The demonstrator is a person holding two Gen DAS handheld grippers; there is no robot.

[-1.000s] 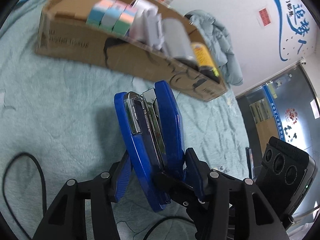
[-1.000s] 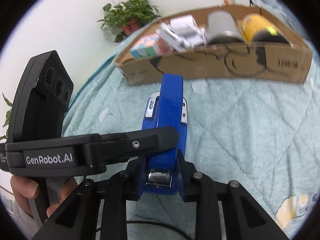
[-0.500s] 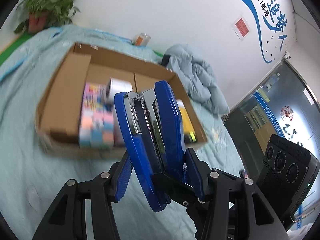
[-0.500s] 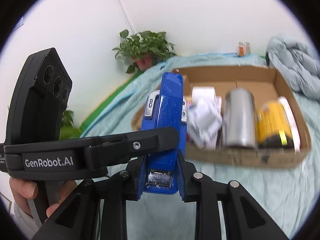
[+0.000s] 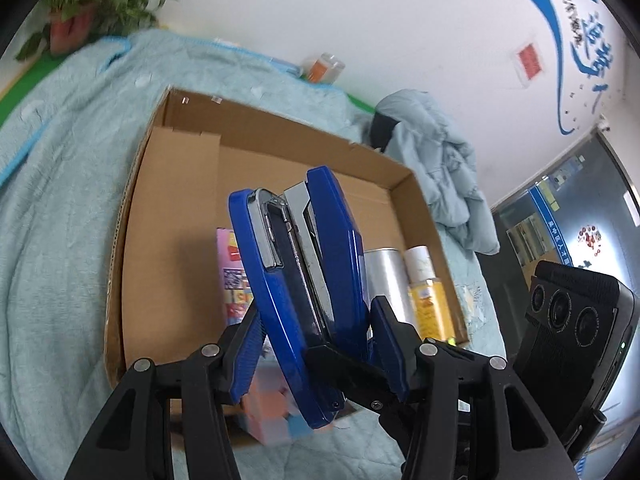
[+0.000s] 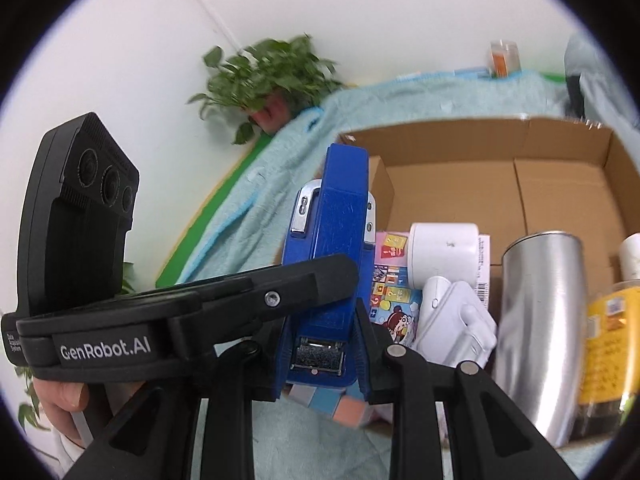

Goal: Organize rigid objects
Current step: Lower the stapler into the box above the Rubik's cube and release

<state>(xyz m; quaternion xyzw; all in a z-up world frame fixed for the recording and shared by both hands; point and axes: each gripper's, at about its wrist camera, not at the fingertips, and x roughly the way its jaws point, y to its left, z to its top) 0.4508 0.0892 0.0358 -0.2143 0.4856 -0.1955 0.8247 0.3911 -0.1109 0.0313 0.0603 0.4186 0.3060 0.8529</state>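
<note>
A blue stapler [image 5: 296, 280] with chrome parts is held in the air by both grippers. My left gripper [image 5: 316, 344] is shut on its sides, one blue pad on each side. From behind, my right gripper [image 6: 320, 354] is shut on the stapler's rear end [image 6: 320, 356]. The stapler hangs over the near edge of an open cardboard box [image 5: 136, 208]. Inside the box [image 6: 440, 132] lie a steel tumbler [image 6: 540, 320], a yellow bottle [image 6: 608, 340], white items [image 6: 444, 252], a colourful carton [image 6: 394, 280] and pastel blocks [image 5: 272, 416]. The stapler hides part of the box's contents.
The box sits on a light teal blanket [image 5: 60, 200]. The left half of the box floor [image 5: 172, 260] is bare cardboard. A potted plant [image 6: 272, 76] stands by the wall, an orange jar [image 5: 322, 68] behind the box, a grey jacket [image 5: 444, 168] at the right. A hand [image 6: 64, 396] holds the left gripper's handle.
Both grippers have carried the stapler up and forward together. The box, which lay far ahead on the blanket, is now directly under the stapler. The grip on the stapler is unchanged.
</note>
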